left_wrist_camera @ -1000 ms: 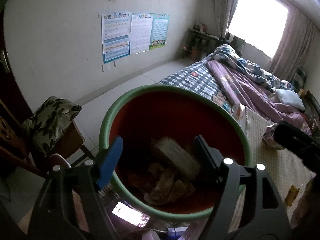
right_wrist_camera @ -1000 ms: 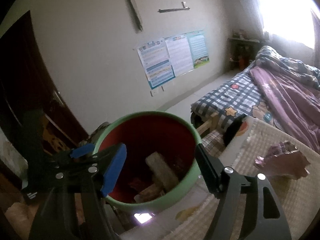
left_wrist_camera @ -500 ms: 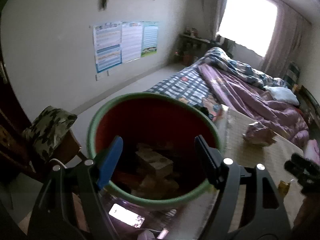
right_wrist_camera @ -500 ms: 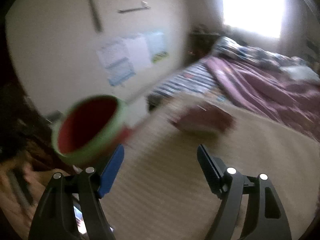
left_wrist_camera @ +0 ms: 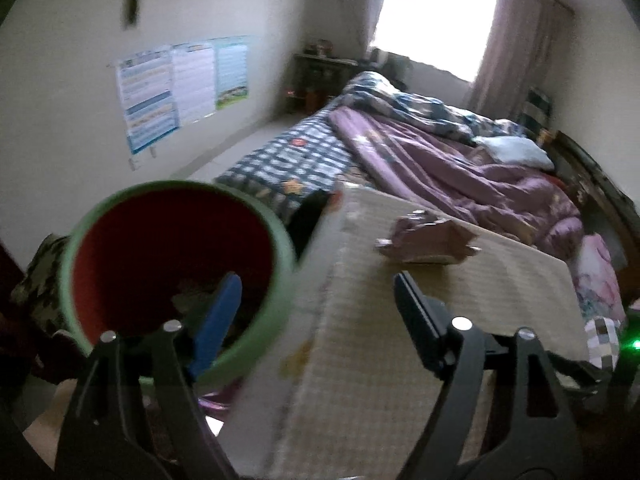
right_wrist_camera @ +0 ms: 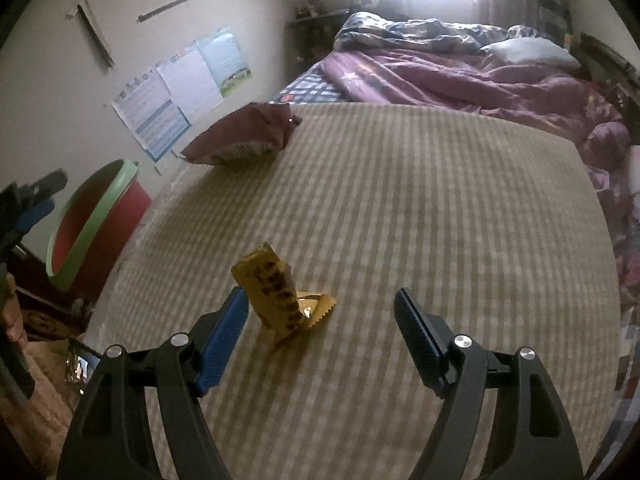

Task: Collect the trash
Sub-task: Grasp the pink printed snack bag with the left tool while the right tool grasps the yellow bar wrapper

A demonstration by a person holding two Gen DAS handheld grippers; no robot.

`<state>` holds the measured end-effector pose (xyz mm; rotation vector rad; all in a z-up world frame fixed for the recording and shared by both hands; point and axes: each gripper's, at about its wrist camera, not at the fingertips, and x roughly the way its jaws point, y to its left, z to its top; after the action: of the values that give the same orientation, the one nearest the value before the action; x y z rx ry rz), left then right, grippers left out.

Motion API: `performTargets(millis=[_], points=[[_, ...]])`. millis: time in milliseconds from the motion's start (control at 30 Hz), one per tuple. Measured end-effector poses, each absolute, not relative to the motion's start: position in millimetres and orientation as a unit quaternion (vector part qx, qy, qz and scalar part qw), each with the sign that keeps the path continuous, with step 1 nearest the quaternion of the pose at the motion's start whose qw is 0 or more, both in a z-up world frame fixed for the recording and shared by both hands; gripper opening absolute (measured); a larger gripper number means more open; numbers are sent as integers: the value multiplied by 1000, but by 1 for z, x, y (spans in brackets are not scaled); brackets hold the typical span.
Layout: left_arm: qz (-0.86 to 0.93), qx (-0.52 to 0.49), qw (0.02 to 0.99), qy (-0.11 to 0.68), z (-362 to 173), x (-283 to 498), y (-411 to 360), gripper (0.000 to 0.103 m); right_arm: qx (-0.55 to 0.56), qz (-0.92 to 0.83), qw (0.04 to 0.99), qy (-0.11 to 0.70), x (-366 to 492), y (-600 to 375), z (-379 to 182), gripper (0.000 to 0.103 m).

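A crumpled yellow foil wrapper [right_wrist_camera: 282, 300] is seen on the striped beige woven mat [right_wrist_camera: 420, 220], its long axis tilted up toward the far left, just ahead of the right gripper [right_wrist_camera: 320, 316], whose fingers are spread apart. A maroon snack bag [right_wrist_camera: 244, 136] lies far left. The left gripper [left_wrist_camera: 316, 304] is held open beside the green-rimmed red bucket [left_wrist_camera: 280, 236]. A purple quilt [right_wrist_camera: 480, 80] covers the bed beyond.

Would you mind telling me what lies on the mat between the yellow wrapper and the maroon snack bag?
Nothing: in the right wrist view, only bare striped mat separates the yellow wrapper from the maroon snack bag.
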<state>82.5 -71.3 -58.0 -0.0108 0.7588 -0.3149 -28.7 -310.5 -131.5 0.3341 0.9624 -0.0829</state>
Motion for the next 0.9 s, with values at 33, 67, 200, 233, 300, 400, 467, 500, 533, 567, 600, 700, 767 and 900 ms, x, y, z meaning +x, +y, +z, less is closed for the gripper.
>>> performTargets(millis=[33, 67, 200, 233, 300, 400, 467, 500, 533, 567, 600, 700, 767, 900], points=[[-165, -2, 913, 373, -60, 86, -83, 80, 164, -35, 871, 462, -27, -312, -133, 73], [-173, -1, 911, 375, -62, 89, -90, 80, 167, -31, 871, 461, -24, -314, -134, 73], [-211, 5, 896, 390, -74, 116, -132, 87, 173, -9, 867, 466, -16, -311, -138, 58], [-220, 12, 891, 397, -78, 125, -144, 87, 176, -2, 863, 473, -13, -310, -142, 52], [-238, 29, 886, 397, -84, 137, -162, 93, 183, 8, 857, 481, -13, -309, -147, 41], [-266, 69, 877, 394, -94, 153, -187, 97, 183, 13, 858, 480, -15, -308, -149, 39], [-286, 119, 869, 385, -102, 159, -202, 97, 191, 16, 857, 478, -15, -310, -149, 39], [-294, 154, 863, 380, -107, 162, -210, 97, 195, 17, 857, 478, -16, -311, -150, 39], [-297, 177, 857, 381, -112, 165, -214, 97, 197, 18, 856, 478, -16, -312, -150, 39], [-302, 196, 849, 386, -118, 170, -219, 97, 199, 19, 855, 478, -16, -312, -149, 39], [-309, 203, 842, 394, -122, 177, -222, 97, 199, 20, 855, 478, -16, -312, -149, 39], [-315, 217, 818, 429, -142, 196, -227, 98, 205, 22, 854, 479, -15, -314, -148, 40], [-323, 209, 808, 446, -150, 203, -228, 98, 212, 25, 852, 479, -15, -316, -149, 40], [-327, 212, 794, 467, -160, 209, -233, 77, 215, 25, 852, 477, -15, -317, -148, 41]])
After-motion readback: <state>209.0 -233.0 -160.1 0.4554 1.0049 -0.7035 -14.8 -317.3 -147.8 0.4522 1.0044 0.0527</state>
